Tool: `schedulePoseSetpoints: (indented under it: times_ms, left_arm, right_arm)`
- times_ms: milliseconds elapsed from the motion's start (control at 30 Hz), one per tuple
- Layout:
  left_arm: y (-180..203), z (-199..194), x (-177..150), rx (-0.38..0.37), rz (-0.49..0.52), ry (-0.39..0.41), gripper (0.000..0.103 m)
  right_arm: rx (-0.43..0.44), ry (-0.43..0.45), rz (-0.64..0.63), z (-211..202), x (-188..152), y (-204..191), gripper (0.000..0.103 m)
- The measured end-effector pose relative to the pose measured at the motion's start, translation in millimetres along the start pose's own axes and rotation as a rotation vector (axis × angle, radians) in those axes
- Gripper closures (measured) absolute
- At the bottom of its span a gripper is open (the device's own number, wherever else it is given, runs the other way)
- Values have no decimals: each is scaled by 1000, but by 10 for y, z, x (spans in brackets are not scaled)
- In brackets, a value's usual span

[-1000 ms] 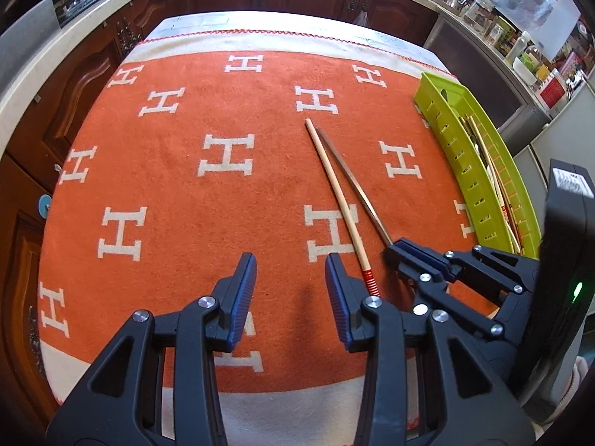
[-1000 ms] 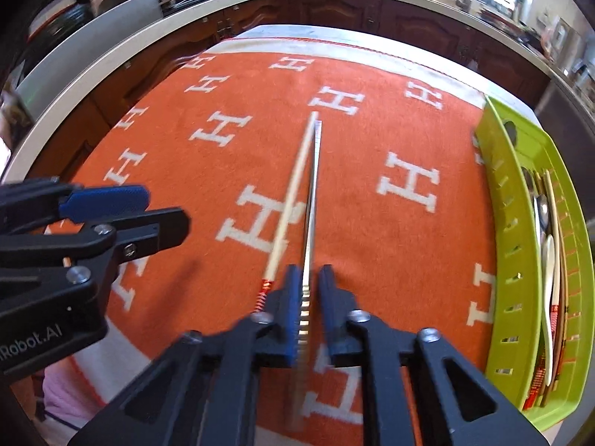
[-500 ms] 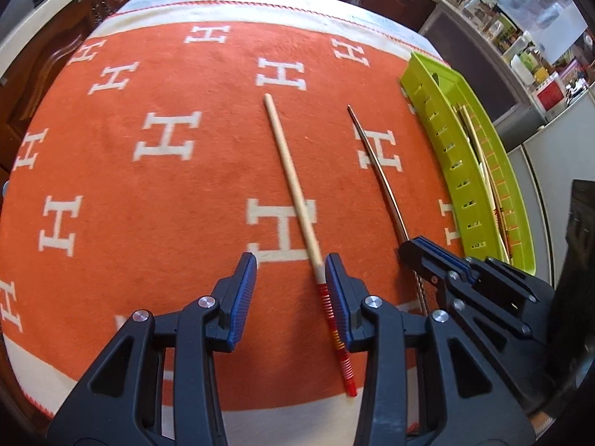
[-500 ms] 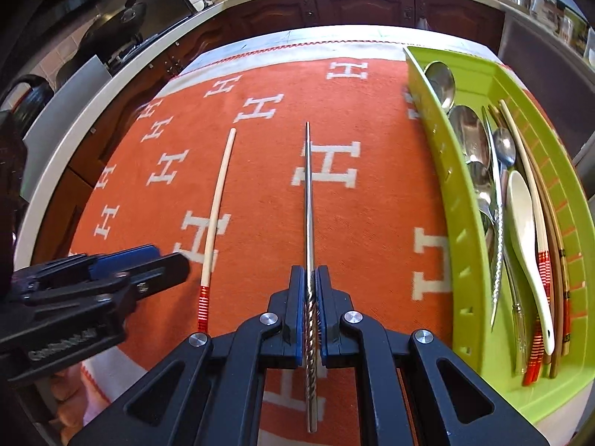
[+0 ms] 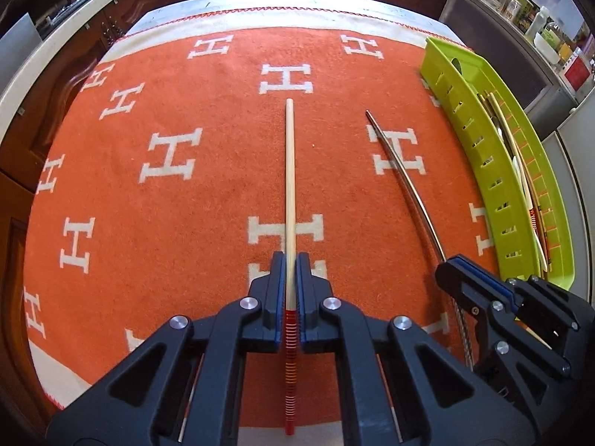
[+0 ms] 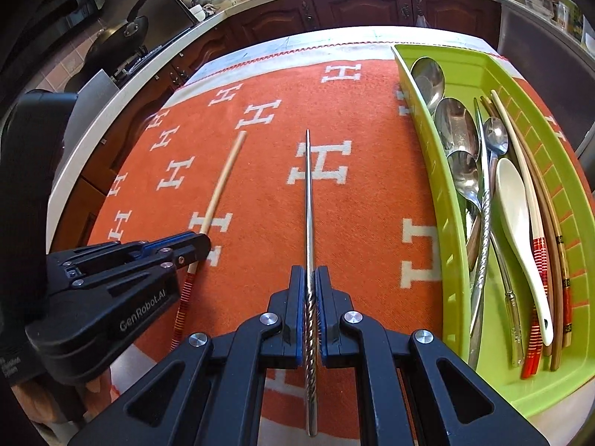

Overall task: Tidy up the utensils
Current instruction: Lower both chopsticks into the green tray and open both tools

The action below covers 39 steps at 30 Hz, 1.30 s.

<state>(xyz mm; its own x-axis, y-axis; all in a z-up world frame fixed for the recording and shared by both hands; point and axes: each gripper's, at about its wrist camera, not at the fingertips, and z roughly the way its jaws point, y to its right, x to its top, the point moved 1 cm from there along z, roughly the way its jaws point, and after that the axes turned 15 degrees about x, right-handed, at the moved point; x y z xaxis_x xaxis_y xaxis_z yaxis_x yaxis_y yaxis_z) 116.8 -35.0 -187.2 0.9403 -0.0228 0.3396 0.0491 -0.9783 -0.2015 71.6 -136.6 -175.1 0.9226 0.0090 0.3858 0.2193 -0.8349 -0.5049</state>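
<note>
A wooden chopstick (image 5: 289, 171) with a red-striped end lies on the orange cloth. My left gripper (image 5: 291, 260) has its jaws closing on it, and the pads press its shaft just above the stripes. My right gripper (image 6: 309, 273) is shut on the twisted handle of a metal chopstick (image 6: 308, 193), whose tip points away over the cloth. The two chopsticks run roughly parallel, a hand's width apart. In the right wrist view the left gripper (image 6: 202, 241) sits at lower left on the wooden chopstick (image 6: 223, 182). The left wrist view shows the right gripper (image 5: 452, 264) with the metal chopstick (image 5: 405, 186).
A green slotted tray (image 6: 452, 223) stands along the cloth's right edge, holding several spoons (image 6: 459, 133), a white ladle spoon (image 6: 515, 200) and chopsticks. The orange cloth (image 5: 178, 230) with white H marks covers the table. Dark kitchen cabinets and a counter surround it.
My left gripper moved over the wooden chopstick and its jaws closed on it. The right gripper carried the metal chopstick to the right, away from the wooden one.
</note>
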Motion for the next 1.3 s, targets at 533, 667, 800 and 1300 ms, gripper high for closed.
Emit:
schedulePoseSetpoints:
  times_ms: [533,667,800,1300]
  left_arm:
    - [-32,-562,69,-129,-28,46,100]
    - [231,-807,191,-176,18,88,100]
    - [619,-981,406,-260,68,72,100]
    - [1861,-738,935,-366,142,-125,100]
  right_arm:
    - [49,136,-38,-622,53,-205,98]
    - [20,189,-30,-885,154,-114,98]
    - [-42,236,8,-1134,284,196,98]
    - [-159,145,120,-1171,589,1270,96]
